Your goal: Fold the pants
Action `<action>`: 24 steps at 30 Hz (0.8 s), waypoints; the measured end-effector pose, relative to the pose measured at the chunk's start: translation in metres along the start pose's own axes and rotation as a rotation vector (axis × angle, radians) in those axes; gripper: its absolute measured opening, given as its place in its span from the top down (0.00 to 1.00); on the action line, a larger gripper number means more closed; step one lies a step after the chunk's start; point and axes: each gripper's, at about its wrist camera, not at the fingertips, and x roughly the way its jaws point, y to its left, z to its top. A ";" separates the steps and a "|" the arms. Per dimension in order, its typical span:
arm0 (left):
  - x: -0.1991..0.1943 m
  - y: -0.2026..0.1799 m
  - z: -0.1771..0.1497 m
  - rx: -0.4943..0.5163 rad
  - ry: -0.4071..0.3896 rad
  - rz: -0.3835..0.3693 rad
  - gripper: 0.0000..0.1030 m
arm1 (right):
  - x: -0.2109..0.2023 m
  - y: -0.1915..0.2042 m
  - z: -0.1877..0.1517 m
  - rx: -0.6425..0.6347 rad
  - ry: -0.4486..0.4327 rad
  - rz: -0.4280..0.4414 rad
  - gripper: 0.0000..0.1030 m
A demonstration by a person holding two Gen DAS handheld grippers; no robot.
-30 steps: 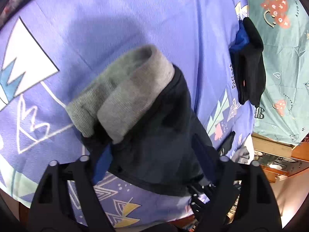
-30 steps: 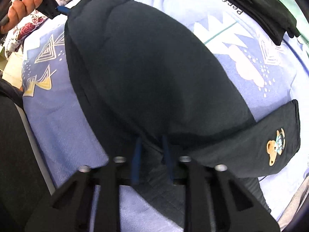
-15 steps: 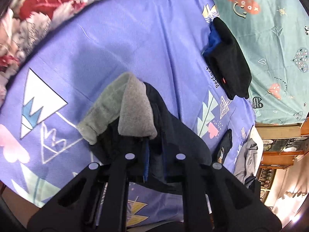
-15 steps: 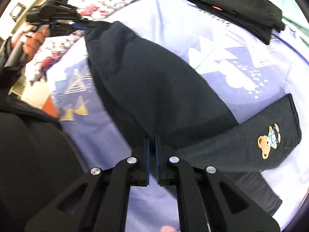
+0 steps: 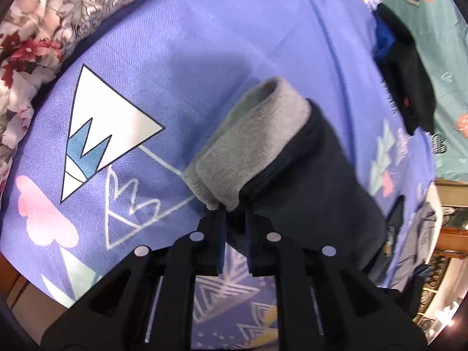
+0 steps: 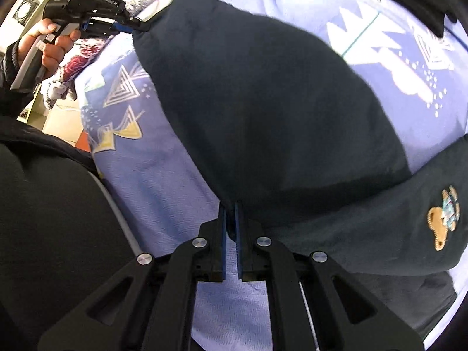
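Two grippers: each is closed down on one pair of dark pants, lifted off a purple patterned bed sheet (image 5: 181, 58).
Left gripper (image 5: 235, 219): jaws narrow, pinching the dark cloth just below the grey ribbed cuff (image 5: 251, 143); the cuff stands up just beyond the fingertips.
Right gripper (image 6: 230, 219): jaws nearly together, clamped on the near edge of the pants (image 6: 263, 111).
Pants, position: they hang in a sagging span from the right gripper up to the left gripper, seen at top left of the right wrist view with a person's hand (image 6: 46, 44) on its handle.
Other leg: a dark flap with a small bear emblem (image 6: 443, 219) lies on the sheet to the right of the right gripper, close beside it.
Other clothes: a folded black garment (image 5: 406, 67) lies well apart, near the sheet's far edge.
Risk, slipping: both holds are thin pinches at an edge; a pull between the hands could drag the cloth out.
Risk, crooked fold: the trailing leg may bunch or lag, leaving the legs misaligned.
Risk, layers: whether each pinch holds every layer cannot be told; a missed layer would sag open.
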 end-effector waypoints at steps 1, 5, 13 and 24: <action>0.003 0.001 0.001 0.004 -0.001 0.008 0.89 | 0.002 -0.002 0.000 0.011 0.000 0.003 0.95; 0.011 -0.006 0.004 0.043 0.006 0.045 0.84 | 0.009 -0.008 -0.003 0.052 -0.014 0.018 0.89; -0.036 -0.026 0.008 0.094 -0.065 0.085 0.41 | -0.072 -0.063 -0.007 0.284 -0.254 -0.010 0.33; -0.033 -0.084 -0.019 0.269 -0.108 0.001 0.26 | -0.093 -0.200 0.015 0.793 -0.366 -0.390 0.28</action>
